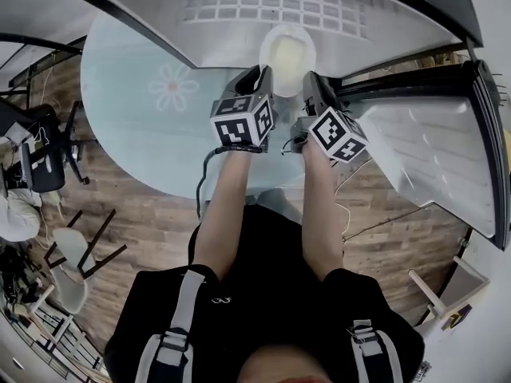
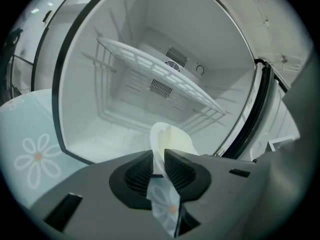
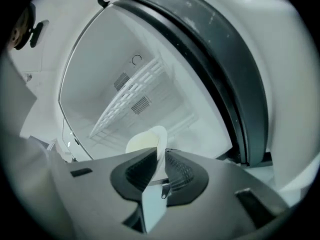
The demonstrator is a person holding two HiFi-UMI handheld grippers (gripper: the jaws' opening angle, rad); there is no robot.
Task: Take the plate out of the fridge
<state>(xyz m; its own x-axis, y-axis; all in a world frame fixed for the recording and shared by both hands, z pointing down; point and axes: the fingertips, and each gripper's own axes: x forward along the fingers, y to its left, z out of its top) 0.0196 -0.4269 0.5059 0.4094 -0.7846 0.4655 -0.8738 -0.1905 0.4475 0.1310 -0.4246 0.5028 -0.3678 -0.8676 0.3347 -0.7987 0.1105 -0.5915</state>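
- The fridge [image 1: 160, 10] is seen standing on a round table [image 1: 128, 134], with its door [image 1: 431, 158] swung wide open at the right.
- The plate [image 1: 287, 54] is found at the front edge of the fridge floor, right in the opening, below the wire shelf [image 2: 160, 74].
- The near rim of the plate [image 2: 170, 140] is clamped by the left gripper [image 2: 159, 159]; its jaws are drawn narrow, with the pads pressed on the rim from both sides.
- The opposite side of the plate [image 3: 145, 141] is pinched in the same way by the right gripper [image 3: 161, 156], its jaws closed thin on the rim.
- Reaching in and gripping can therefore be judged done, with a two-sided hold in place.
- Whether the plate is already lifted off the fridge floor cannot be told.
- What is left, by this judgement: the plate must be drawn out past the front edge and clear of the door frame, then carried away level, presumably towards the table.
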